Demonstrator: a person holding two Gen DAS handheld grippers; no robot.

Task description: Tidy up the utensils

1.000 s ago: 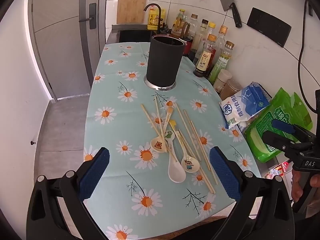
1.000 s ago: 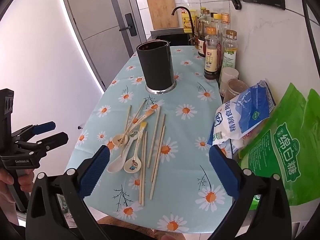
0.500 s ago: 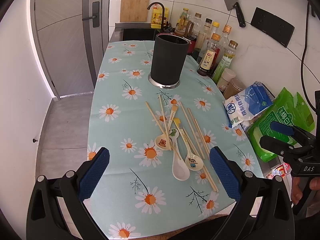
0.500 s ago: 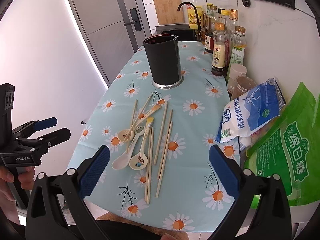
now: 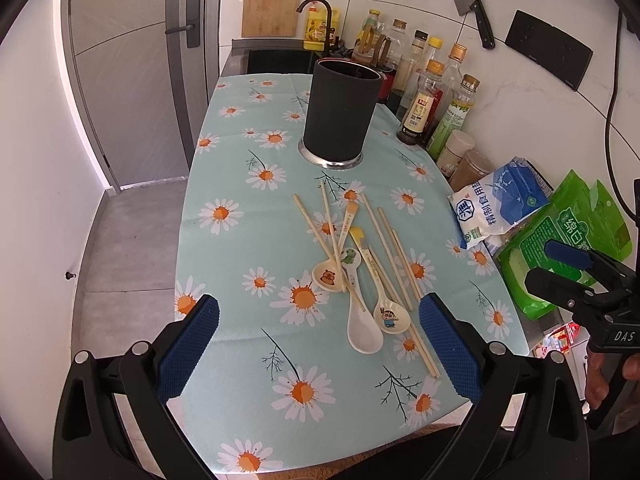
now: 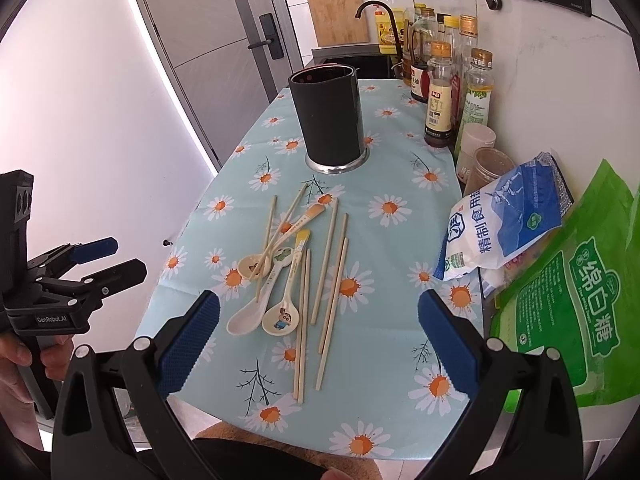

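**Utensils scattered, holder waiting, both grippers empty**

Daisy-print cloth (image 5: 224,248) covers a narrow kitchen counter, with a sink and faucet at its far end and a row of sauce bottles (image 5: 424,108) along the tiled wall. Bags of salt (image 6: 504,216) and sugar (image 6: 576,300) lie at the wall side. A tall black utensil holder (image 5: 339,114) stands upright on a metal base toward the far half of the cloth, apparently with nothing in it, though its inside is barely visible.

Nearer the person, the utensils lie in a loose heap: wooden chopsticks (image 5: 390,256) fanned out and crossing, and three ceramic spoons (image 5: 362,330) with their bowls toward the near edge, one chopstick lying over two of the spoon handles.

The left gripper (image 5: 316,344) hovers above the near edge, jaws spread wide and holding nothing. The right gripper (image 6: 318,344) hangs in a like pose, also wide and empty, closer to the bags.

By my reading, the task has not begun in earnest: no utensil is in the holder, none is gripped. The next move calls for lowering one gripper over a single piece, probably an outlying chopstick or a spoon handle free of the tangle, closing on it flat against the cloth, then carrying it to the holder's mouth.
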